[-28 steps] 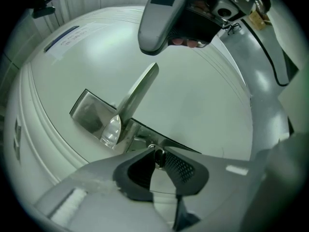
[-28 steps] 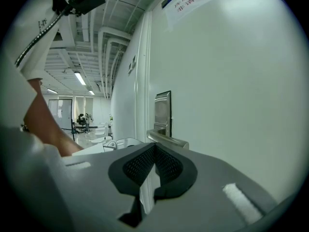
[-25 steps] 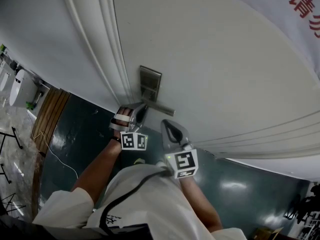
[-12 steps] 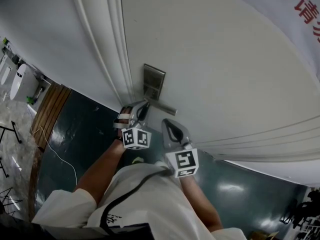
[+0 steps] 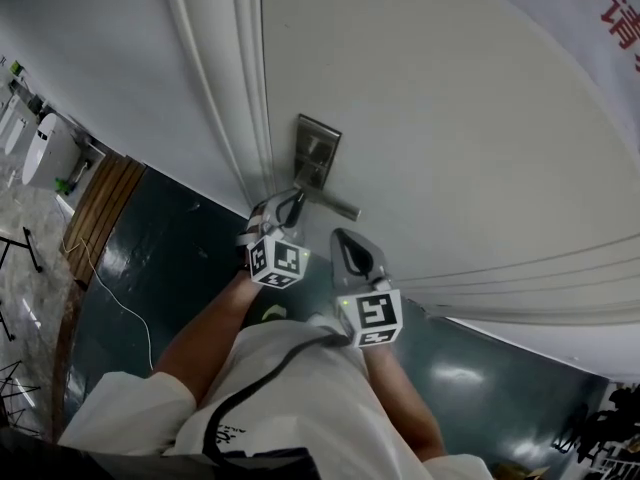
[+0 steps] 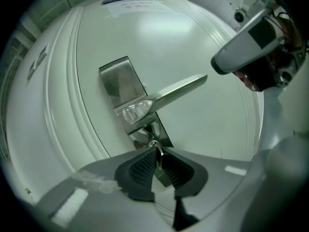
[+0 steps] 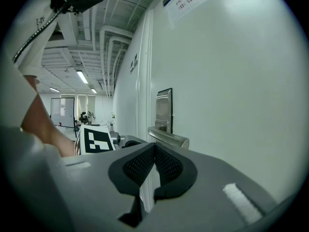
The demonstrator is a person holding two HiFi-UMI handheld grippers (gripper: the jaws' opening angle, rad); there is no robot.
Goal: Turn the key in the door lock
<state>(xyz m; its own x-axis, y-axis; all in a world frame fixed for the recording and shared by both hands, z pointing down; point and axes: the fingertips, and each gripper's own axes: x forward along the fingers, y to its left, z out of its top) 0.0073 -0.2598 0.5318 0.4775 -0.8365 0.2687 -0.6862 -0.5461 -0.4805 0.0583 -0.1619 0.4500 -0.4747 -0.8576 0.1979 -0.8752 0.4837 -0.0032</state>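
A steel lock plate point(image 5: 316, 152) with a lever handle point(image 5: 335, 204) sits on the white door point(image 5: 450, 118). My left gripper point(image 5: 290, 206) points at the plate just under the lever. In the left gripper view its jaws are closing, and the pads point(image 6: 145, 167) pinch a small metal key point(image 6: 157, 153) that sticks out of the keyhole below the handle point(image 6: 178, 90). My right gripper point(image 5: 347, 243) hangs beside it to the right, apart from the door hardware. In the right gripper view the right gripper point(image 7: 154, 151) is shut, with nothing between its pads.
Raised door-frame mouldings point(image 5: 235, 88) run left of the lock. A banner with red letters point(image 5: 610, 8) hangs on the door at upper right. Below lie a dark green floor point(image 5: 150, 248), a wooden strip point(image 5: 95, 218) and a thin cable point(image 5: 100, 288).
The left gripper has rolled about its own axis at the keyhole, so its marker cube now faces a different way. The right gripper has kept still.
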